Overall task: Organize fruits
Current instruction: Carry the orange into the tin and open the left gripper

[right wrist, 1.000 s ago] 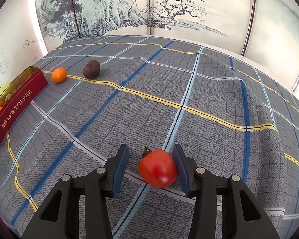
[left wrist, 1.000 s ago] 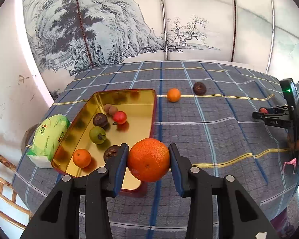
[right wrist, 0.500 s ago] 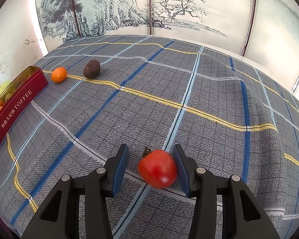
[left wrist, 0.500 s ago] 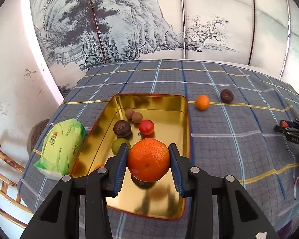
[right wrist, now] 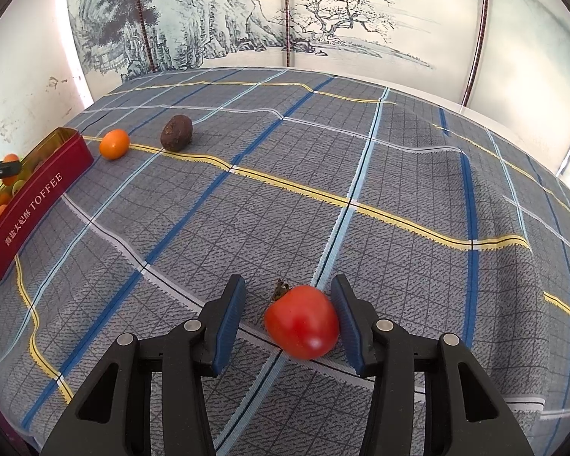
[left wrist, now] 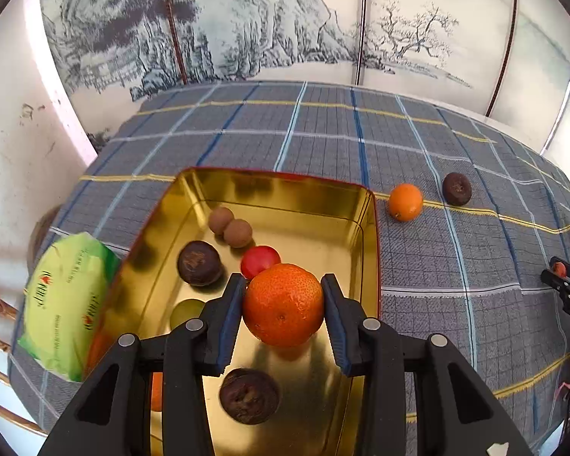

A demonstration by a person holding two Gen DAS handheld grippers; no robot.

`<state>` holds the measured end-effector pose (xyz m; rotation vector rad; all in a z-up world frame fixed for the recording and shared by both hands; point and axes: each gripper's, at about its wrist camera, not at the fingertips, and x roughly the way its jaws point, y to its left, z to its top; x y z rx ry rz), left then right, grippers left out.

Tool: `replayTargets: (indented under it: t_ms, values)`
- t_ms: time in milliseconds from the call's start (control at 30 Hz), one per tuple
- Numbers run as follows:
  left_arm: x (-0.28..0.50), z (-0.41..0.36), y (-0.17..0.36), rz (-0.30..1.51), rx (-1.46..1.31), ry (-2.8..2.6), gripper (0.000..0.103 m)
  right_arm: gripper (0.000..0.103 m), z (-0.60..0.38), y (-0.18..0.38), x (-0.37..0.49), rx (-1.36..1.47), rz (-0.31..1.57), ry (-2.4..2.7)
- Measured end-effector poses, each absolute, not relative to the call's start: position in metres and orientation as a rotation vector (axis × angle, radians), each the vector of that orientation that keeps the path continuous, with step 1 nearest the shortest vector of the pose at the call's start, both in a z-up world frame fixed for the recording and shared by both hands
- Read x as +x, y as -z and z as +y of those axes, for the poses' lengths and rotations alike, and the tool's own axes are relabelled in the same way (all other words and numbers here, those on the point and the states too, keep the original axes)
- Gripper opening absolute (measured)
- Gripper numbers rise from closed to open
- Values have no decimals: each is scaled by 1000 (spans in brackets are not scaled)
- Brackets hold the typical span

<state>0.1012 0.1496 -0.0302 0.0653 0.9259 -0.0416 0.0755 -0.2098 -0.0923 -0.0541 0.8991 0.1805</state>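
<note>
Left gripper [left wrist: 283, 309] clamped shut; right gripper [right wrist: 288, 315] parted, angled downward.

My blue-padded black plastic jaws look matt. The gold-lined red metal tin [left wrist: 364, 228] gleams mirror-smooth. The big round orange [left wrist: 283, 309] has dimpled peel; the red tomato [right wrist: 302, 321] is glossy. The grey plaid tablecloth [right wrist: 323, 152] is coarse weave.

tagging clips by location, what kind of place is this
Probably a room in a home: a table under a plaid tablecloth, a folding screen painted with an ink landscape behind it, and a toffee tin holding fruit.
</note>
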Motion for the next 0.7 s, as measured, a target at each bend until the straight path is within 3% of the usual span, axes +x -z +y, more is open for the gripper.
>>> replayTargets:
  t_ms: [433, 700]
  values:
    - [94, 136, 39, 915, 119, 34, 38, 49, -210, 92, 76, -56, 899, -180]
    - [67, 128, 29, 821, 182, -4, 56, 49, -209, 92, 75, -58, 899, -179]
